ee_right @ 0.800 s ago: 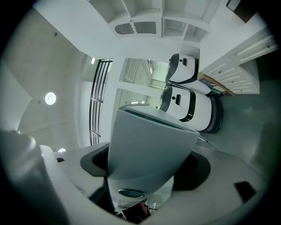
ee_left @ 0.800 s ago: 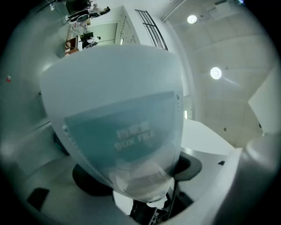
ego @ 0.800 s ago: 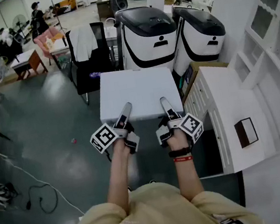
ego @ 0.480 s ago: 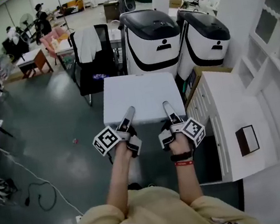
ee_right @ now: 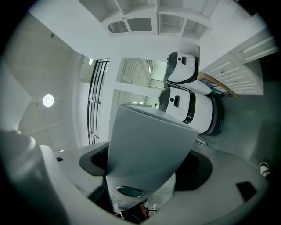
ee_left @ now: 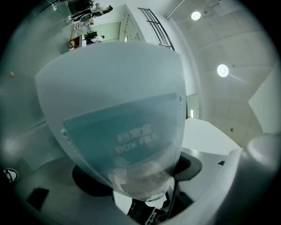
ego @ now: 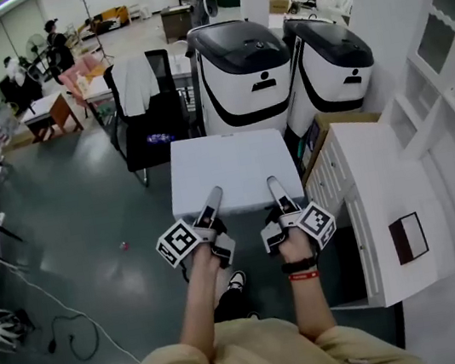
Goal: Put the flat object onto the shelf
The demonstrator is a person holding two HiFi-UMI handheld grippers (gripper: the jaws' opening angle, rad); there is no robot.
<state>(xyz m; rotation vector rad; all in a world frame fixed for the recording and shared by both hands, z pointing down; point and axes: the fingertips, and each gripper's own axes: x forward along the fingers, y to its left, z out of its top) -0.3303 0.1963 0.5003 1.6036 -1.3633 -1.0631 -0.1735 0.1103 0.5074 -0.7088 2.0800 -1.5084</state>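
Grip: my left hand-held gripper (ego: 212,195) and right hand-held gripper (ego: 273,183) both pinch the box file (ego: 231,163).
Risk: I hold only one edge, so it may tip and slip.

Held level, flat white box (ego: 229,163) in left claw (ego: 211,198) and right claw (ego: 274,186), white shelf (ego: 375,187) just beside.

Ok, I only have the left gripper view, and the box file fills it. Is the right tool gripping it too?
Observer: Yes, the right tool clamps the box file's near edge, beside the left tool.
Operator: Where's the shelf?
Observer: The white shelving stands to the person's right, behind a low white cabinet.
Operator: Anything on that cabinet?
Observer: One small dark-framed object, toward the person's end.
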